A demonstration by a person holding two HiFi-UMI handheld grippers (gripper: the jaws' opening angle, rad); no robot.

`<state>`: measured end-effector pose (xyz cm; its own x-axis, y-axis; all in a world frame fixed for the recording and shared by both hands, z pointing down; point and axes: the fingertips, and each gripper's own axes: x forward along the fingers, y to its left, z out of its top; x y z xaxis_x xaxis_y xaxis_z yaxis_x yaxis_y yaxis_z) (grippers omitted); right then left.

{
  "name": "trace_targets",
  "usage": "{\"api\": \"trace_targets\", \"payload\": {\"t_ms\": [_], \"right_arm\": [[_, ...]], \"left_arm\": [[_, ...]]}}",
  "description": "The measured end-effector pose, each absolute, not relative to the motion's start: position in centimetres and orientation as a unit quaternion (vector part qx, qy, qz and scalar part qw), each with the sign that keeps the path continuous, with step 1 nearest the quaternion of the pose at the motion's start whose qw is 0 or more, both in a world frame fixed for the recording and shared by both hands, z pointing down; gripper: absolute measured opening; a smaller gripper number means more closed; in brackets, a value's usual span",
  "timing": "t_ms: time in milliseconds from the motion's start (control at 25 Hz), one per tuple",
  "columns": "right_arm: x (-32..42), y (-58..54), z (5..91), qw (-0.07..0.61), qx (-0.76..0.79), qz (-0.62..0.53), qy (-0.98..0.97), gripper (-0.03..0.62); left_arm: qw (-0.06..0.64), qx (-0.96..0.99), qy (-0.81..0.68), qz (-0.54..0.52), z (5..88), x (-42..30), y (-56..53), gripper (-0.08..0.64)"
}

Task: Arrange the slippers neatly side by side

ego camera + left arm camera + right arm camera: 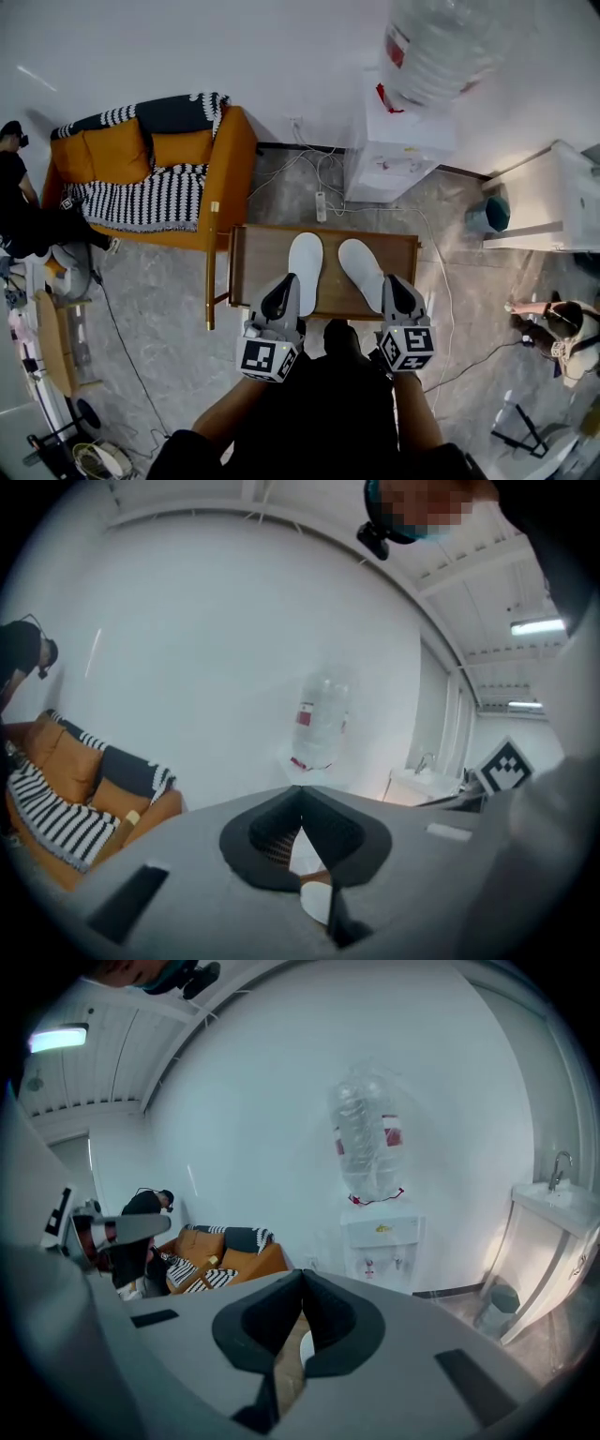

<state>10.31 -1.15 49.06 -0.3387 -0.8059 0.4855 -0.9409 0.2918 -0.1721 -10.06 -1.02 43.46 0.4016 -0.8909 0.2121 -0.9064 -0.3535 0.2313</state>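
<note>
Two white slippers lie toes away from me on a low brown table (pixel 258 253): the left slipper (pixel 305 272) straight, the right slipper (pixel 364 270) slightly angled, with a narrow gap between them. My left gripper (pixel 287 279) hovers over the heel end of the left slipper, shut and empty. My right gripper (pixel 394 279) hangs beside the right slipper's heel, also shut with nothing in it. In the left gripper view the closed jaws (pixel 300 799) leave a slit showing a white slipper (pixel 317 902). In the right gripper view the shut jaws (pixel 301 1279) show the table (pixel 287 1368) beneath.
An orange sofa (pixel 155 164) with a striped blanket stands left of the table. A water dispenser (pixel 398 141) stands behind it, with a power strip (pixel 321 204) and cables on the floor. A white cabinet (pixel 553 197) and teal bin (pixel 495 214) are at right. People are at both edges.
</note>
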Motion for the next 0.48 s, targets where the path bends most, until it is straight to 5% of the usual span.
{"api": "trace_targets", "payload": {"t_ms": [480], "right_arm": [[10.5,-1.3,58.1,0.256,0.510,0.276,-0.773,0.014]], "left_arm": [[0.115,0.838,-0.533,-0.004,38.2,-8.2,-1.4,0.017]]}}
